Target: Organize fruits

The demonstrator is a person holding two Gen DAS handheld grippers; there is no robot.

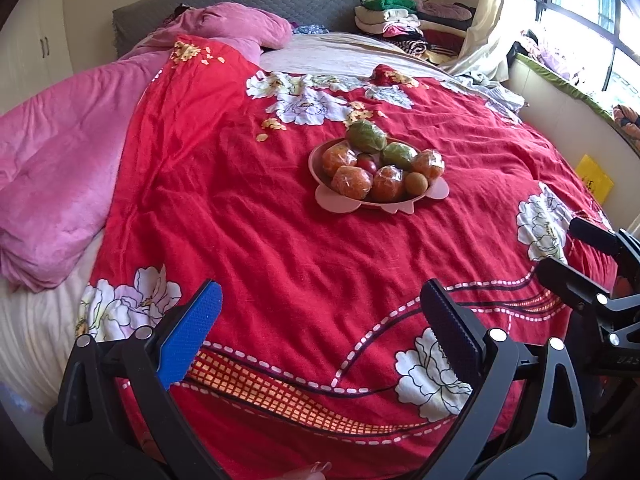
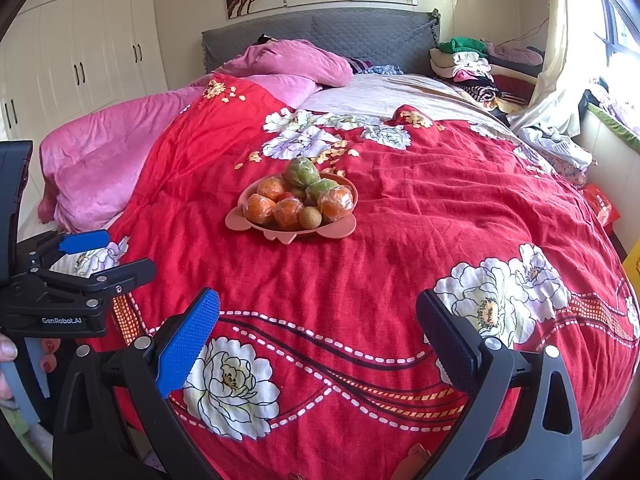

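A pink plate (image 1: 332,200) (image 2: 240,222) sits mid-bed on the red floral cover, piled with fruit: several wrapped oranges (image 1: 351,181) (image 2: 259,209), two wrapped green fruits (image 1: 366,136) (image 2: 302,171), a kiwi (image 1: 416,183) (image 2: 310,217) and a small red fruit (image 1: 366,165). My left gripper (image 1: 320,316) is open and empty, well short of the plate; it also shows at the left of the right wrist view (image 2: 108,254). My right gripper (image 2: 318,324) is open and empty, near the bed's foot; it shows at the right edge of the left wrist view (image 1: 576,248).
The red cover (image 1: 280,240) is wrinkled. A pink duvet (image 1: 60,160) lies bunched on the left. Folded clothes (image 2: 464,64) are stacked at the back right by the grey headboard. A window ledge and curtain run along the right, wardrobes stand on the left.
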